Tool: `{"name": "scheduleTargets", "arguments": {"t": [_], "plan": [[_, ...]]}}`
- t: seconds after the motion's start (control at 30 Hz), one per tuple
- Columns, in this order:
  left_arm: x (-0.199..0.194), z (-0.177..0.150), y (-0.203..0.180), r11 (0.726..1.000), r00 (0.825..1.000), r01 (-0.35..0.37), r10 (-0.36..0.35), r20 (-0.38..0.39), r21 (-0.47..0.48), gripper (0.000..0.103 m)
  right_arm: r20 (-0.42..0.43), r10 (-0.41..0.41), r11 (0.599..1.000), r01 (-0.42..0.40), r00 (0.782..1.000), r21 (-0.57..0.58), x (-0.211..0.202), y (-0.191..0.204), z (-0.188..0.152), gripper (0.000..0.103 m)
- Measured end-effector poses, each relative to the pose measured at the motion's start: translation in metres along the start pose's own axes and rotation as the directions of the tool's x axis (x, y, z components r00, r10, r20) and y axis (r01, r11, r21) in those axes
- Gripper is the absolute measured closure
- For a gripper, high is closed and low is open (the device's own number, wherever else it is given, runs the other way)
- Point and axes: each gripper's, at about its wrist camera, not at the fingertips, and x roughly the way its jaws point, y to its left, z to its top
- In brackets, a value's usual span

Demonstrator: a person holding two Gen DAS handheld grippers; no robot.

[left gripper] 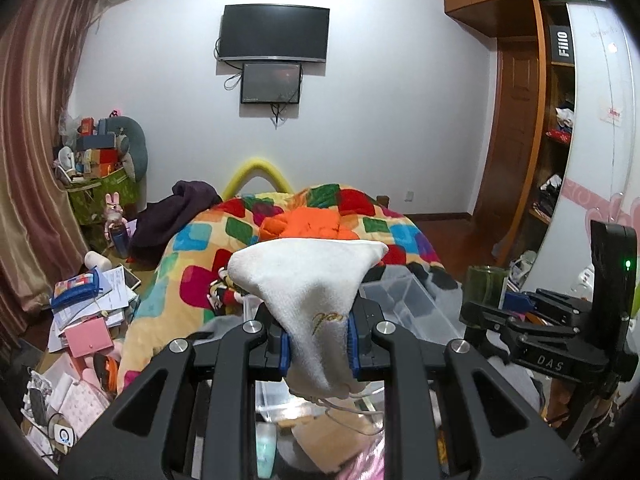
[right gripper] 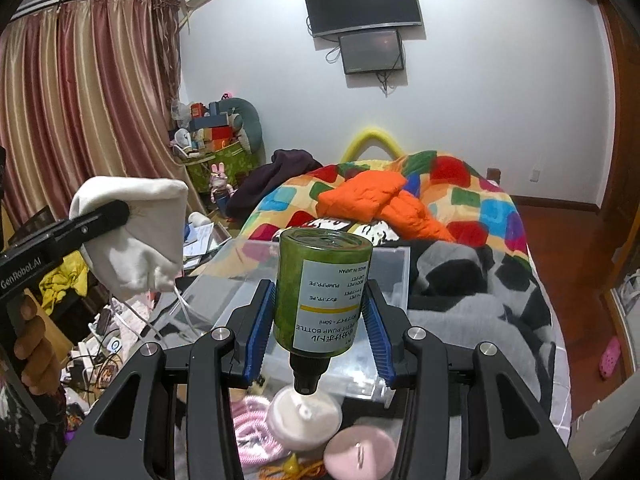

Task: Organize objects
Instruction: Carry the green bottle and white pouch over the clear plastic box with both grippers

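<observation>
Left wrist view: you carry a pouch and a bottle above the clear storage box.

Your left hand-held gripper is clamped on the white cloth pouch near its drawstring neck; it looks soft and light, so pinch bunched fabric, not the cord. In the right wrist view, your right hand-held gripper grips the green pump bottle upside down by its body. It seems rigid, light and smooth-walled; hold the labelled middle, never the nozzle.

Both wrist views face down the bed, sharing the wall screens
</observation>
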Motion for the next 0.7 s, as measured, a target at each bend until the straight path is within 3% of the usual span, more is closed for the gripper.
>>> {"name": "scheduleTargets", "arguments": {"t": [0.3, 0.43, 0.7], "plan": [[0.033, 0.013, 0.011, 0.997, 0.997, -0.078, 0.078, -0.001, -0.009, 0.082, 0.013, -0.017, 1.0, 0.017, 1.0, 0.004, 0.019, -0.008, 0.015, 0.063], [0.058, 0.007, 0.018, 0.994, 0.993, -0.108, 0.108, -0.05, 0.0, 0.082, -0.013, -0.025, 1.0, 0.025, 1.0, 0.007, 0.033, -0.012, 0.015, 0.063], [0.09, -0.018, 0.024, 0.995, 0.985, -0.102, 0.101, -0.141, 0.0, 0.082, -0.083, -0.044, 0.999, 0.045, 0.996, 0.007, 0.06, -0.022, 0.004, 0.063]]}}
